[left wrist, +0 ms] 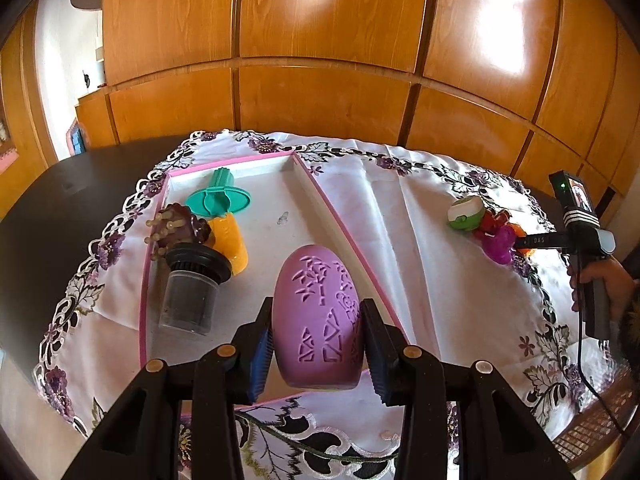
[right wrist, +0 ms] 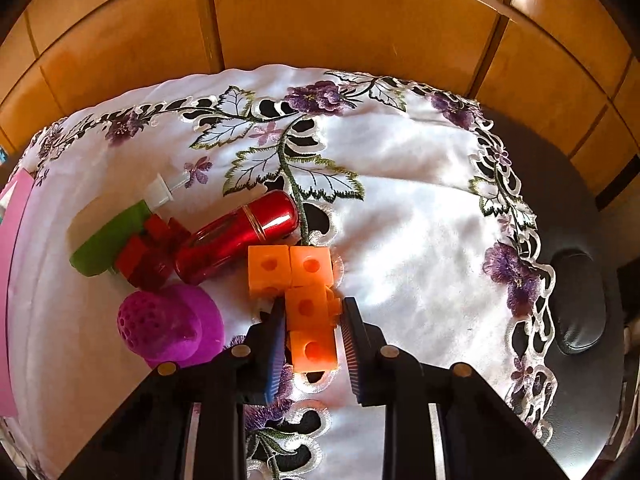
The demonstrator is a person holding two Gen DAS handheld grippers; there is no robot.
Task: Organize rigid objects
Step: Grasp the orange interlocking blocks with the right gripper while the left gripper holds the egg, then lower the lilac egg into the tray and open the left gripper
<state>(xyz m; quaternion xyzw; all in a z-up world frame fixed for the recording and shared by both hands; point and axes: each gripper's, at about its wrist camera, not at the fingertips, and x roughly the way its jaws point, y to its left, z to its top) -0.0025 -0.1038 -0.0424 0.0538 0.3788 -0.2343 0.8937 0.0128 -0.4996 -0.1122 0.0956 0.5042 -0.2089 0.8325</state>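
I'm counting five things in the pink-rimmed tray [left wrist: 158,236] — a teal funnel [left wrist: 218,196], brown spiky toy [left wrist: 180,226], yellow piece [left wrist: 230,242], clear jar [left wrist: 190,294] and the one purple egg-shaped case [left wrist: 318,316]. My left gripper [left wrist: 316,354] is clamping that case over the tray. My right gripper [right wrist: 312,340] is straddling four joined orange cubes [right wrist: 302,292] on the tablecloth [right wrist: 420,240] — half open, contact possibly on one side.

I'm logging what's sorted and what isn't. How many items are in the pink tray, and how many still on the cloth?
In the pink tray, counting the purple oval case between the left gripper's fingers: 5
On the cloth: 5, counting the orange cube block between the right gripper's fingers
Total: 10
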